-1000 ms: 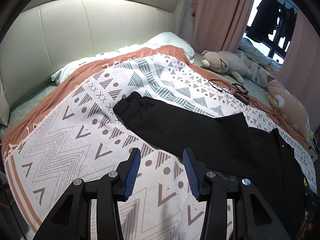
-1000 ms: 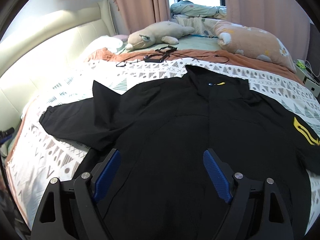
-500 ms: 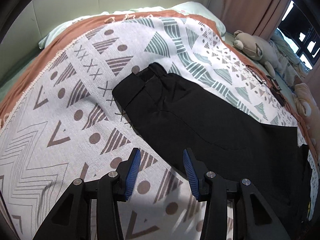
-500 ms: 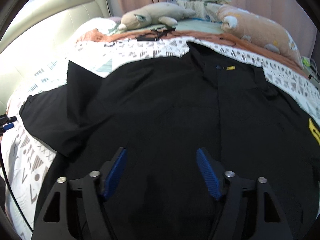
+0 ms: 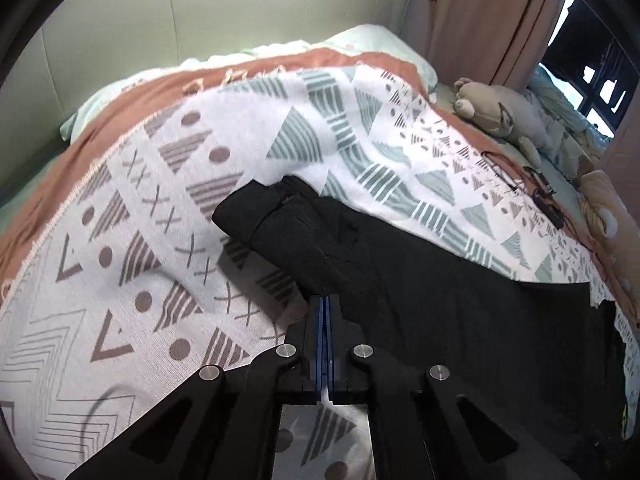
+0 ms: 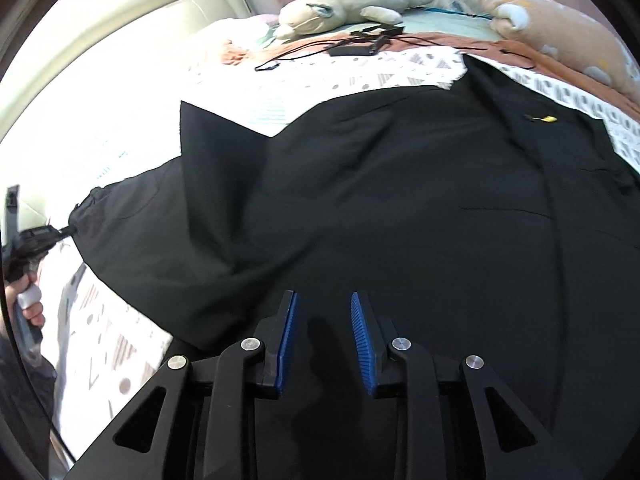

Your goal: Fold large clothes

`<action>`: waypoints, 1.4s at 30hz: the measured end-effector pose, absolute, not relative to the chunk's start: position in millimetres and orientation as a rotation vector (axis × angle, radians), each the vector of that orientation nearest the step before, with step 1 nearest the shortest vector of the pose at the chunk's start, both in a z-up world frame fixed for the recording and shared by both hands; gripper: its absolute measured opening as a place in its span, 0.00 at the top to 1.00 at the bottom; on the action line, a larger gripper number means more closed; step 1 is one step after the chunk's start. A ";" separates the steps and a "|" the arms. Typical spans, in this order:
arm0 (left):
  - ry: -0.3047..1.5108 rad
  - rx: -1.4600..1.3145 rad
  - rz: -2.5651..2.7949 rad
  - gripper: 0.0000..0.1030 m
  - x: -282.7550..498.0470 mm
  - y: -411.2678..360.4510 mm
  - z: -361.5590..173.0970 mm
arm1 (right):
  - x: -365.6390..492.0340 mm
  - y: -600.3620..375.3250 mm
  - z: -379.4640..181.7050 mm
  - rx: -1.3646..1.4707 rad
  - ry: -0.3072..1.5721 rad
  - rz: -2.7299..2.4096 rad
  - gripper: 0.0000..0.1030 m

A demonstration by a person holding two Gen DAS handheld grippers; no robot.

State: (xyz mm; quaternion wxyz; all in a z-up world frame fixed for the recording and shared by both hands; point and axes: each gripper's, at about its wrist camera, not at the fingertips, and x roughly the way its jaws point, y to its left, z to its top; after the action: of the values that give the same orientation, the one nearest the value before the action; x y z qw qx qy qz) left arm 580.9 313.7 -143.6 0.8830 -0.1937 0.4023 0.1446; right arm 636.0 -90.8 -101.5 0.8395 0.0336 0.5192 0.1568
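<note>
A large black jacket lies spread on a patterned blanket on the bed. Its left sleeve stretches toward the headboard. My left gripper is shut on the near edge of that sleeve, a little behind the cuff. In the right wrist view the left gripper shows at the far left, pinching the sleeve end. My right gripper is open, hovering just above the jacket's lower body, with nothing between its blue pads.
Plush toys and a peach pillow lie at the far side of the bed. A black cable and charger rest on the blanket beyond the collar. The padded headboard stands behind the sleeve.
My left gripper moved forward to the sleeve and shut on its edge. My right gripper moved lower over the jacket body and its jaws narrowed, staying open.
</note>
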 end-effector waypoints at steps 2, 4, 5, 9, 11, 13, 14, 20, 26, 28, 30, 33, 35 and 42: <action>0.796 -0.396 0.274 1.00 577.6 309.6 -118.6 | 640.7 -78.0 -109.6 0.079 1.115 0.350 0.72; 0.760 -0.385 0.248 1.00 575.7 303.9 -95.8 | 645.4 -65.0 -120.9 0.060 1.134 0.351 0.72; 0.742 -0.382 0.231 1.00 573.9 300.1 -83.8 | 648.1 -59.7 -128.3 0.037 1.147 0.340 0.72; 0.697 -0.362 0.182 1.00 574.9 276.5 -44.9 | 649.3 -56.3 -130.7 0.019 1.160 0.320 0.71; 0.674 -0.342 0.156 1.00 572.5 262.5 -26.6 | 641.4 -69.7 -120.5 0.101 1.205 0.352 0.66; 0.649 -0.339 0.133 1.00 567.8 248.5 -7.5 | 626.0 -90.6 -101.9 0.135 1.172 0.361 0.39; 0.642 -0.344 0.119 1.00 565.1 241.4 0.1 | 620.5 -99.8 -95.0 0.137 1.155 0.346 0.32; 0.608 -0.293 0.042 1.00 557.9 180.1 53.6 | 566.6 -184.0 -48.1 0.191 1.080 0.252 0.27; 0.555 -0.233 -0.018 1.00 547.9 111.0 110.3 | 529.3 -253.9 -23.4 0.256 1.040 0.169 0.27; 0.545 -0.216 -0.040 1.00 543.9 83.9 124.8 | 520.3 -273.1 -18.3 0.305 1.017 0.164 0.27; 0.537 -0.187 -0.060 1.00 539.1 53.0 137.8 | 518.5 -291.7 -15.8 0.365 0.991 0.172 0.27; 0.527 -0.149 -0.094 1.00 532.3 9.1 152.8 | 516.7 -313.9 -8.2 0.491 0.967 0.215 0.27; 0.525 -0.130 -0.114 1.00 529.7 -20.4 158.6 | 514.3 -321.3 -1.0 0.451 0.926 0.188 0.27; 0.573 -0.120 -0.178 1.00 534.8 -100.6 139.1 | 519.3 -350.1 -18.6 0.503 0.950 0.124 0.27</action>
State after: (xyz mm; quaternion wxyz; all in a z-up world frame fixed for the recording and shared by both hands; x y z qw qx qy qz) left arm 534.8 -100.6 139.1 0.9536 -0.0589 0.2820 -0.0878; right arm 519.3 -350.1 -18.6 0.8572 0.2393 0.4522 0.0588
